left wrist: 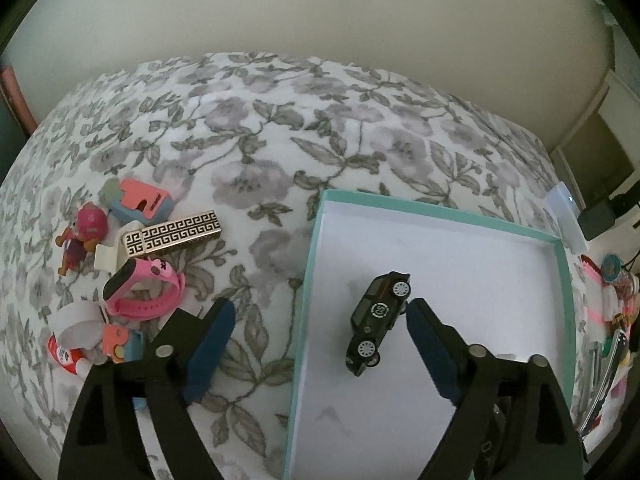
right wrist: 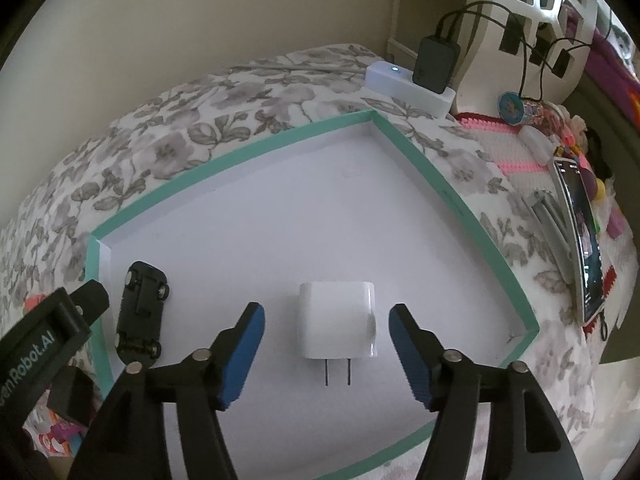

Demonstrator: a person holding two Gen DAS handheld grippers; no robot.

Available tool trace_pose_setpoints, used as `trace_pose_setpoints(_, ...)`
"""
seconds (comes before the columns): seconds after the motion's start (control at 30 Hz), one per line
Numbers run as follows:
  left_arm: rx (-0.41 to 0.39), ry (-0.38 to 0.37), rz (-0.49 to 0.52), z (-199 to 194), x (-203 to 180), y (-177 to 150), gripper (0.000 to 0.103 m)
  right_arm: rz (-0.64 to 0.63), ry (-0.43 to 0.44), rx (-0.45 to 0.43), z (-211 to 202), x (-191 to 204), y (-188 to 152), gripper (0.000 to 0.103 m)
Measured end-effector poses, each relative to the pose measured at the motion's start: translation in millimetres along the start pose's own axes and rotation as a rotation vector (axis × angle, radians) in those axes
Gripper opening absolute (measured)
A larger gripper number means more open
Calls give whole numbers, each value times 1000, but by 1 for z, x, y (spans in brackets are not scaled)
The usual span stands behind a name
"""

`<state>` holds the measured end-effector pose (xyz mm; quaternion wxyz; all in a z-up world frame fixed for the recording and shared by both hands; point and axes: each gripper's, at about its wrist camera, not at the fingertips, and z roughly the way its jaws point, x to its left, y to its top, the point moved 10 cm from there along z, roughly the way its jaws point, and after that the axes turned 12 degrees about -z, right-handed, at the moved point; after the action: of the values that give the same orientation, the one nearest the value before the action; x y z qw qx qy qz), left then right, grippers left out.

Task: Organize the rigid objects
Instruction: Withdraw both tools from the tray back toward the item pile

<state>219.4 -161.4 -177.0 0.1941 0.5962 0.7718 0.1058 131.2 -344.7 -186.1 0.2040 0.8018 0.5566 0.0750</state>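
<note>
White charger (right wrist: 336,322) only in R view, pink watch (left wrist: 144,290) only L

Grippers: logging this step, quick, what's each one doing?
Left gripper: open, car beside one finger.
Right gripper: open, charger between, untouched.

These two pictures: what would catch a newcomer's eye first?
A shallow teal-edged box lies on a flowered bedspread, holding a black toy car on its side and a white plug charger. Left of the box lies a cluster of pink toys, among them a pink watch.
</note>
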Motion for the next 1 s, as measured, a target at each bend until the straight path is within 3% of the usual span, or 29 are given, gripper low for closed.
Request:
trace_pose_setpoints(0.1,10,4,-13,2,4,0,91,-9,2,-3,1,2,1,79)
trace_pose_setpoints(0.2,25,7,-24,5,7,-1,99,-15,2,-9,1,3,1,83)
trace_pose_setpoints(0.27,35,6,-28,7,8,-3,99,-21,4,-10,1,4,2,84)
trace_pose_setpoints(0.33,42,11,-29,9,10,-3,99,-28,9,-10,2,6,1,94)
trace_pose_setpoints(0.5,25,29,-40,7,15,1,99,-43,6,-20,1,8,3,103)
trace_pose_setpoints(0.77,-7,14,-83,1,28,13,99,-52,8,-38,-1,10,5,103)
trace_pose_setpoints(1.0,-97,-25,-119,-19,41,35,99,-65,82,-98,-12,29,13,103)
